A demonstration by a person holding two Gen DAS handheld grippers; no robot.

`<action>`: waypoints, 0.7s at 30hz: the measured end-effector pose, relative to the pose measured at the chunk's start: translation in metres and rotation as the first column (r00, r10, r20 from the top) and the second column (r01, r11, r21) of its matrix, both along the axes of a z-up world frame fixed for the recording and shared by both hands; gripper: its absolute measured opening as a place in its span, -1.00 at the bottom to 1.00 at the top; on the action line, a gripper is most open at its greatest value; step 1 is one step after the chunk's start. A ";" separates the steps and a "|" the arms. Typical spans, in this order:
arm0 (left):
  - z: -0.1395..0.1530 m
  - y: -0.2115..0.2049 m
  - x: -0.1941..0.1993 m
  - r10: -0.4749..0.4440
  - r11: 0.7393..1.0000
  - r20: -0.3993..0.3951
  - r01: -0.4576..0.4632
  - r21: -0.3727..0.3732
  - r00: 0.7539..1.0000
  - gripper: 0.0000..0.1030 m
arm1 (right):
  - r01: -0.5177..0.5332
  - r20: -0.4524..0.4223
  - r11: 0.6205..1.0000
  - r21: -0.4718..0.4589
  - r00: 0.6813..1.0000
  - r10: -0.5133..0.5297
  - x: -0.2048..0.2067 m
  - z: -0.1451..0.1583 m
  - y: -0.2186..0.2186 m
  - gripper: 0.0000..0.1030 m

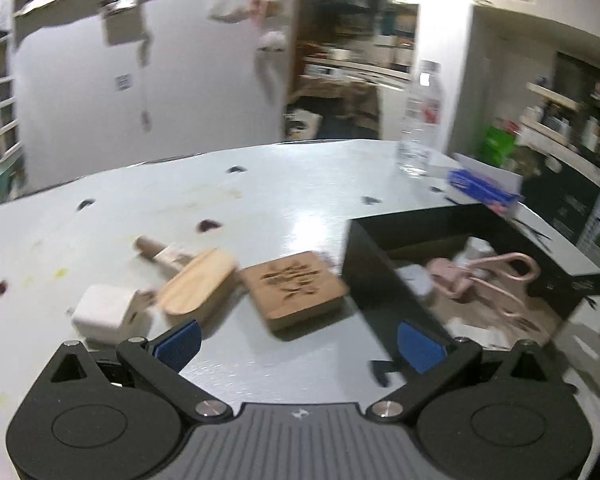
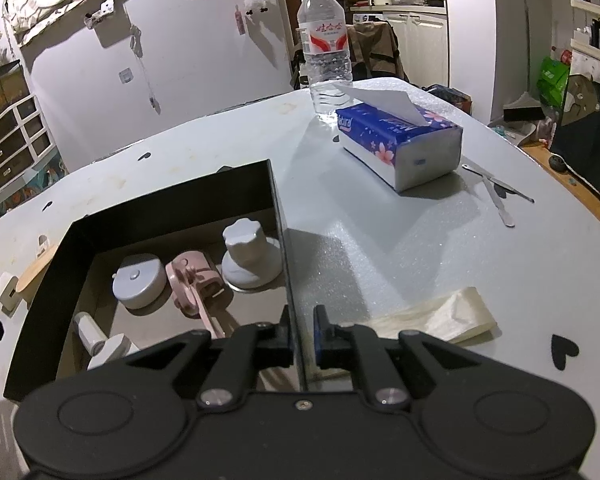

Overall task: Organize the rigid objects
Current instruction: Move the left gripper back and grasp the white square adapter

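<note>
Wooden engraved coaster (image 1: 296,290): lying flat on the surface (image 1: 260,184) just beside the black box (image 1: 376,276), stiff and light, probably best pinched across opposite edges. Left gripper (image 1: 300,340) spread wide and empty short of it; right gripper (image 2: 302,334) clenched on the box wall.

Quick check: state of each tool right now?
Left tool: open, holding nothing.
Right tool: shut on the black box wall.
</note>
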State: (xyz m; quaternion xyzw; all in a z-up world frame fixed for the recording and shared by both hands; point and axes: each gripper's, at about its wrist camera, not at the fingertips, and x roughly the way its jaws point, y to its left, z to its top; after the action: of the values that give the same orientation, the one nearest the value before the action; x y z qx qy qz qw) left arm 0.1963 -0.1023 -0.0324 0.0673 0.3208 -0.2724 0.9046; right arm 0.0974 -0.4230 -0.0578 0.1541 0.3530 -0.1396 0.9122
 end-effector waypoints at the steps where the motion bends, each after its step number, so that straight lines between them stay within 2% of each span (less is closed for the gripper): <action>1: -0.002 0.002 0.002 0.017 1.000 0.006 -0.017 0.000 1.000 1.00 | 0.002 0.002 1.000 0.001 1.000 -0.002 -0.001 0.000 0.000 -0.82; 6: -0.010 0.019 0.018 0.139 0.990 0.046 -0.138 -0.016 0.989 1.00 | 0.008 0.008 1.000 0.008 1.000 -0.008 -0.001 0.000 0.000 -0.81; 11: -0.016 0.038 0.041 0.297 0.955 0.098 -0.298 0.000 0.950 1.00 | 0.008 -0.001 1.000 0.007 1.000 -0.008 0.001 -0.001 0.000 -0.80; 17: -0.022 0.060 0.068 0.356 0.933 0.122 -0.360 0.013 0.926 0.99 | -0.001 -0.020 1.000 -0.006 1.000 0.001 0.004 -0.002 0.002 -0.84; 21: -0.028 0.073 0.084 0.355 0.934 0.110 -0.357 0.002 0.928 0.99 | -0.002 -0.024 1.000 -0.012 1.000 0.002 0.004 -0.002 0.003 -0.84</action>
State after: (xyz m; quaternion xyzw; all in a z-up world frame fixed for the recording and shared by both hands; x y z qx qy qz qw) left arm 0.2808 -0.0290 -0.0600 0.0327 0.2815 -0.0963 0.9541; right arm 0.1017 -0.4196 -0.0599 0.1465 0.3633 -0.1426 0.9089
